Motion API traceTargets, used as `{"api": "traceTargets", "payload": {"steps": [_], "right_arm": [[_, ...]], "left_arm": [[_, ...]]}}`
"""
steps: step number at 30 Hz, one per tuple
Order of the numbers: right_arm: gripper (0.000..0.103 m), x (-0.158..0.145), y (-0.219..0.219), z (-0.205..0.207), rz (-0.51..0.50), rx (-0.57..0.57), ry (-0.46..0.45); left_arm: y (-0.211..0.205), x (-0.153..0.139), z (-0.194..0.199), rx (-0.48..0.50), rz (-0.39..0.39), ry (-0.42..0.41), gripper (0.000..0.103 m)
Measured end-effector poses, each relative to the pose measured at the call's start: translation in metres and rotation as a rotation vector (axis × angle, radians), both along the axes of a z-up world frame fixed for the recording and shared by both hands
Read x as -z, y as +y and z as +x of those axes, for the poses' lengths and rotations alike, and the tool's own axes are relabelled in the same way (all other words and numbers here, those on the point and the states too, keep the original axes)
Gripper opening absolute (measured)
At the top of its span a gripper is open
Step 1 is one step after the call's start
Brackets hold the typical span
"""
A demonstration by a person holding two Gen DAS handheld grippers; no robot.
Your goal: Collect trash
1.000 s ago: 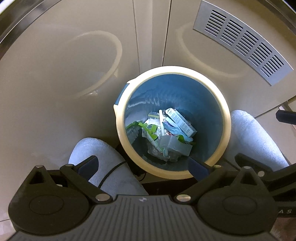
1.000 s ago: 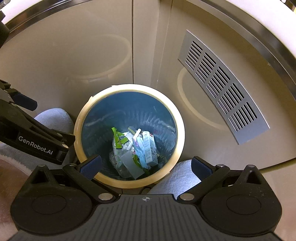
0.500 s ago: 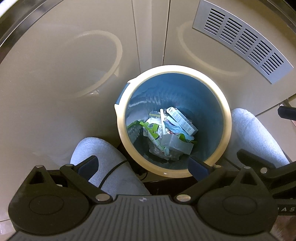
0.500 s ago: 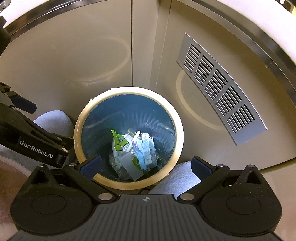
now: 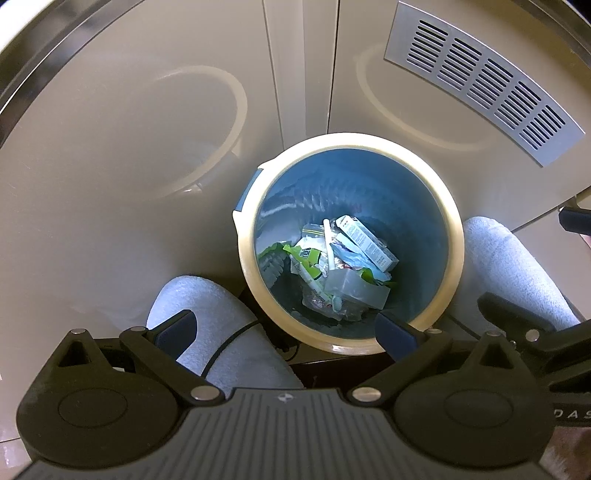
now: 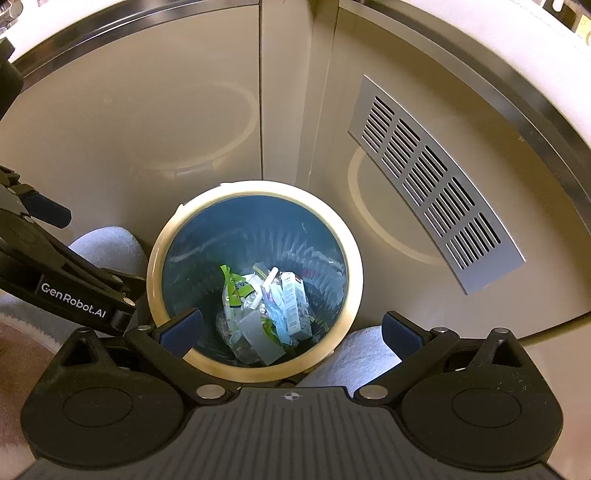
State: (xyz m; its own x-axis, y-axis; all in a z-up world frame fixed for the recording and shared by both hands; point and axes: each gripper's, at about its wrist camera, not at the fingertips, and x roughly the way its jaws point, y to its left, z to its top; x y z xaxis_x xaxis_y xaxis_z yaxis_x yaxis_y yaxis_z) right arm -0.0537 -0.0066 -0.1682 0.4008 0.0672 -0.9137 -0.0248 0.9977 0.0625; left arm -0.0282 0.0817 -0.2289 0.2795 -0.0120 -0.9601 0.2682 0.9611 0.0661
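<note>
A blue bin with a cream rim stands on the floor against beige cabinet doors. At its bottom lies a heap of trash: a small white carton, green wrappers, clear plastic, a white stick. My left gripper is open and holds nothing; it hovers above the bin's near left rim. My right gripper is open too, with nothing in it, over the bin's near edge. The left gripper's body shows at the left of the right wrist view.
Beige cabinet doors rise behind the bin, with a silver vent grille at the right. A person's slippered feet flank the bin. A steel counter edge curves along the top.
Both grippers have risen slightly, so the bin sits a little lower in each view. The trash in the bin has not moved.
</note>
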Motion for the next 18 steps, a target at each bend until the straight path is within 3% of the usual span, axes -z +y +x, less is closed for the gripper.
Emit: {"api": "traceTargets", "payload": {"steps": [18], "right_arm": [[0.103,-0.0030,-0.0018,-0.0023,0.008,0.014,-0.012]], "left_arm": [[-0.0008,-0.0044,-0.0047,0.017,0.016,-0.017,0.103]]}}
